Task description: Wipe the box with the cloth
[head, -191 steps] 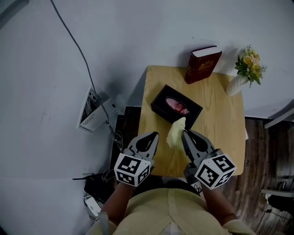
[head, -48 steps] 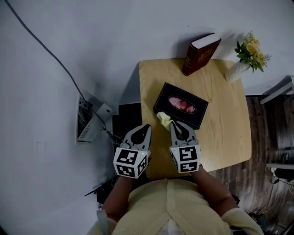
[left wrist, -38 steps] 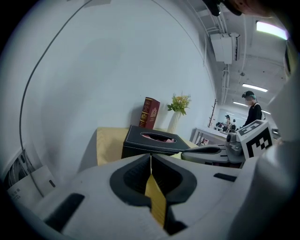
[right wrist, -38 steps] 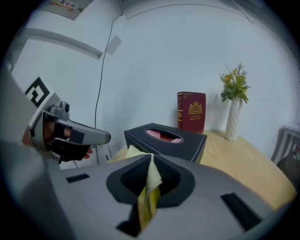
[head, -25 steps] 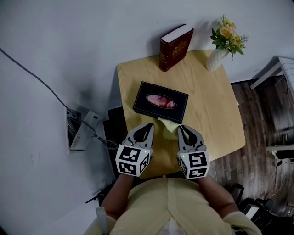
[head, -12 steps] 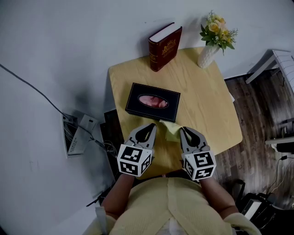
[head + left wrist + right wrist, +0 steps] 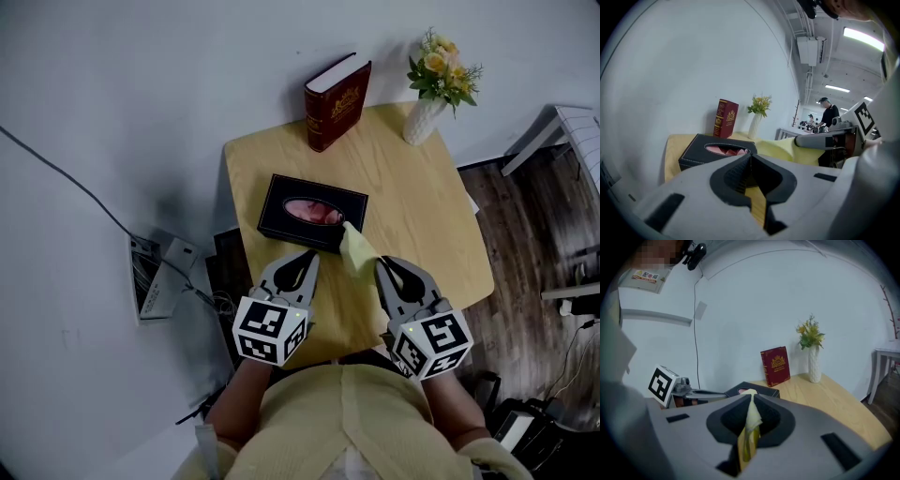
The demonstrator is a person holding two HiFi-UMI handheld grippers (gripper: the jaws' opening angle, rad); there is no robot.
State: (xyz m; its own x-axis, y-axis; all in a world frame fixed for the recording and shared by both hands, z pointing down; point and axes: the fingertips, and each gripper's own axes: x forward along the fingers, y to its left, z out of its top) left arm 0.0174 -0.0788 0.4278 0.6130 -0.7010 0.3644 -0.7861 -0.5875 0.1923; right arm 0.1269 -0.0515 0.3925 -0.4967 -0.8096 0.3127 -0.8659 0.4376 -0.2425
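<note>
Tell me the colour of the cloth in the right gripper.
Pale yellow; the cloth shows best in the right gripper view.

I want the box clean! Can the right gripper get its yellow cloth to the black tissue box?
Probably yes: the right gripper, shut on the yellow cloth, is just short of the black tissue box, with nothing between.

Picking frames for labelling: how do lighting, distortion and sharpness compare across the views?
Head view: dim, evenly lit, tissue box sharp. Left gripper view: heavy fisheye, dark corners, ceiling lights glare. Right gripper view: same fisheye, cloth soft up close.
</note>
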